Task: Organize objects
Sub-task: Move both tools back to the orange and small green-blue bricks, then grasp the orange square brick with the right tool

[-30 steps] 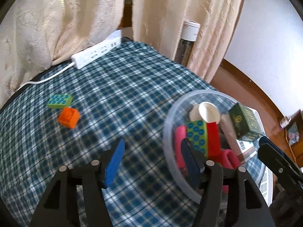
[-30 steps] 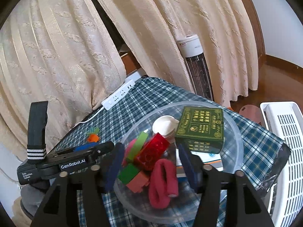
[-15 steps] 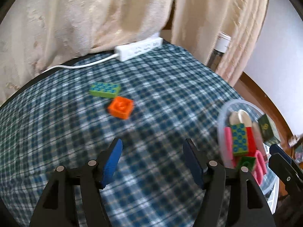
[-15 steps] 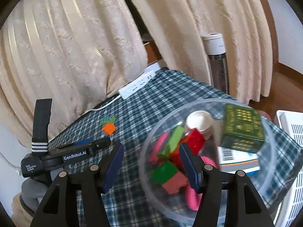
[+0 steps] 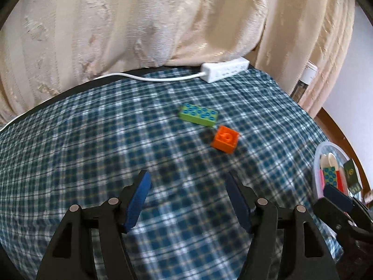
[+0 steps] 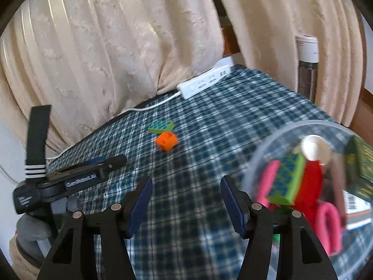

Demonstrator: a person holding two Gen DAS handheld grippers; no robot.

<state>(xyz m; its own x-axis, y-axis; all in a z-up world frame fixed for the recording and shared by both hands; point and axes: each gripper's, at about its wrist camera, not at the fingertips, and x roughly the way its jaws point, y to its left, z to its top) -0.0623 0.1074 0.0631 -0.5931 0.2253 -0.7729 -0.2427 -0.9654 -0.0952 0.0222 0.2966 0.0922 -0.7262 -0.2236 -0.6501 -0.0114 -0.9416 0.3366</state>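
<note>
Left tongs (image 5: 187, 200) and right tongs (image 6: 185, 204) both stand apart with nothing between them, above the checked surface (image 5: 93, 140). Green brick (image 5: 198, 114) and orange brick (image 5: 225, 139) lie just beside each other, far centre, near the power strip (image 5: 225, 72). The clear bowl (image 6: 261, 154) at right is blurred and cut off by the frame edge; its contents, including a second green brick (image 6: 288, 182), are hard to make out.
</note>
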